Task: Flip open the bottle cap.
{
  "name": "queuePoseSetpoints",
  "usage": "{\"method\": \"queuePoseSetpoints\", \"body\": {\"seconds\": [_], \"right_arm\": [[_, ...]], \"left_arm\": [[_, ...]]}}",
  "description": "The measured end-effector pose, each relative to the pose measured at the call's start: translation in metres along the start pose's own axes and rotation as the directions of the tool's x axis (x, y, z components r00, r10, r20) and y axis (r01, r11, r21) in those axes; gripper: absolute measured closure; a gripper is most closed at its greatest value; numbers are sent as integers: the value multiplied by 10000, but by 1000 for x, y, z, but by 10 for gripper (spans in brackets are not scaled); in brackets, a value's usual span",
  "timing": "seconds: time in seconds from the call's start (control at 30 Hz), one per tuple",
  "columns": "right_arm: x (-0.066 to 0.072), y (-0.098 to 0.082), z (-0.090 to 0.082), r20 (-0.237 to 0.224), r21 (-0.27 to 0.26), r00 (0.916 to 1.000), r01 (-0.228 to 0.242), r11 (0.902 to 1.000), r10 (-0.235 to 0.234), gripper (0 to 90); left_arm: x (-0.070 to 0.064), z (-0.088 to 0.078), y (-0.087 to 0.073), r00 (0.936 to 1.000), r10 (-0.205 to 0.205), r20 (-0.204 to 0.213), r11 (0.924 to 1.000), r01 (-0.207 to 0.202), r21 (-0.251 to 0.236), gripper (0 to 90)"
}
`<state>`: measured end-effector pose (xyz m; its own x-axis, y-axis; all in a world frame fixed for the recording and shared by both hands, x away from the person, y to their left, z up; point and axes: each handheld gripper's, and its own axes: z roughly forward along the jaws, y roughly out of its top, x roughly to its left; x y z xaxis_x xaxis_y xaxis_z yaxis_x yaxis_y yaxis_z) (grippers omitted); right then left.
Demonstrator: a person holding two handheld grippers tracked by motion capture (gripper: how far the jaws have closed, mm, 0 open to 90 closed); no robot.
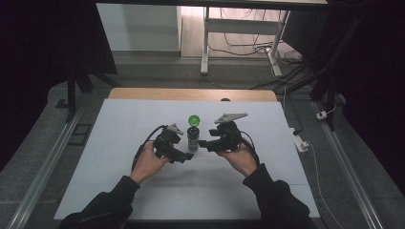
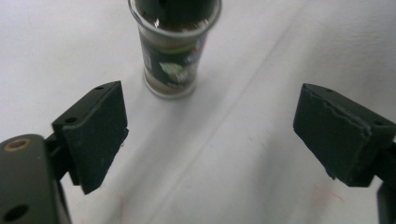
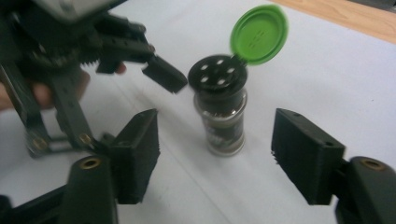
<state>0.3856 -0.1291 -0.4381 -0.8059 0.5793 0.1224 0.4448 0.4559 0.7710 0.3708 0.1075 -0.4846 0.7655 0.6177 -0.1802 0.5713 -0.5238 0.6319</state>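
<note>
A white table (image 1: 143, 191) spreads out from the near edge, a strip of bare wood along its far side. Near its middle stands a small spice jar (image 1: 193, 137) — upright, dark contents, black shaker top with holes, its green flip lid (image 1: 194, 119) open and tilted back. The left gripper (image 1: 184, 155) sits just left of the jar, jaws spread, nothing between them. The right gripper (image 1: 204, 144) sits just right of it — jaws likewise spread, apart from the jar.
</note>
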Motion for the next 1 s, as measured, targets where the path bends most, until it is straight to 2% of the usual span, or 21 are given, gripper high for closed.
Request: {"method": "queuePoseSetpoints", "body": {"seconds": [0.17,0.27,0.47,0.67,0.8,1.0], "right_arm": [[7,-5,-4,-49,47,10000,17,10000,-17,195],[12,-11,-9,-90,190,10000,8,9998,-6,142],[16,-26,-22,-109,206,9999,66,9998,-64,81],[15,-42,-39,-135,111,9999,-53,9999,54,30],[14,-50,-51,-63,-5,10000,-74,10000,74,10],[13,-62,-69,166,-178,9998,-130,9998,133,0]], "left_arm": [[-1,-17,-14,9988,-246,413,9993,257,-271,65],[-3,-27,-23,9982,-257,546,9989,278,-386,46],[-5,-50,-40,9959,-476,767,9950,540,-845,24],[-8,-74,-59,9952,-598,780,9885,699,-1342,19],[-11,-87,-71,9970,-581,521,9873,651,-1450,13],[-18,-102,-90,9958,-878,245,9826,906,-1622,12]]}}
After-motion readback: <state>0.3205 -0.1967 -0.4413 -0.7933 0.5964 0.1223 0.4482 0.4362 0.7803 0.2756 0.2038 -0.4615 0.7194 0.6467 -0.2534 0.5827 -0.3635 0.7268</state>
